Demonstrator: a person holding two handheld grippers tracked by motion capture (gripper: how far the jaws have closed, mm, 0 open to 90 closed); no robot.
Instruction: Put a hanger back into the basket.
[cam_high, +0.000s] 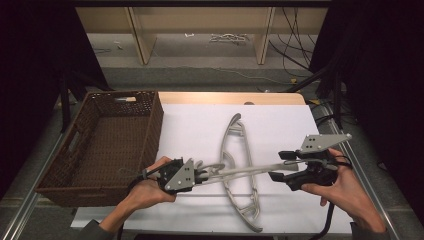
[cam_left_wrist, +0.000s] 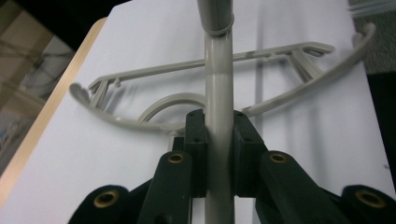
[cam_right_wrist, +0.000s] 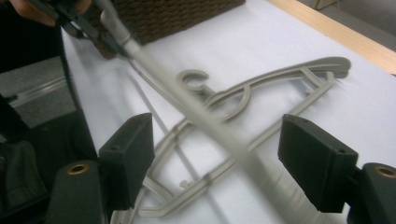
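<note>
A grey plastic hanger (cam_high: 233, 131) lies flat on the white table top (cam_high: 280, 120), running from far to near. Across it, raised off the table, runs a long grey bar (cam_high: 250, 170). My left gripper (cam_high: 199, 175) is shut on the left end of that bar; the left gripper view shows the bar (cam_left_wrist: 218, 88) clamped between the pads (cam_left_wrist: 196, 140), with the flat hanger (cam_left_wrist: 196, 65) beyond. My right gripper (cam_high: 280, 165) is open at the bar's right end. In the right gripper view the blurred bar (cam_right_wrist: 210, 128) passes between the spread pads (cam_right_wrist: 128, 154) without touching them.
A brown woven basket (cam_high: 150, 127) stands on the left of the table, with nothing seen inside it. The table's wooden far edge (cam_high: 225, 97) and metal side rails border the white sheet. Cables lie on the floor beyond.
</note>
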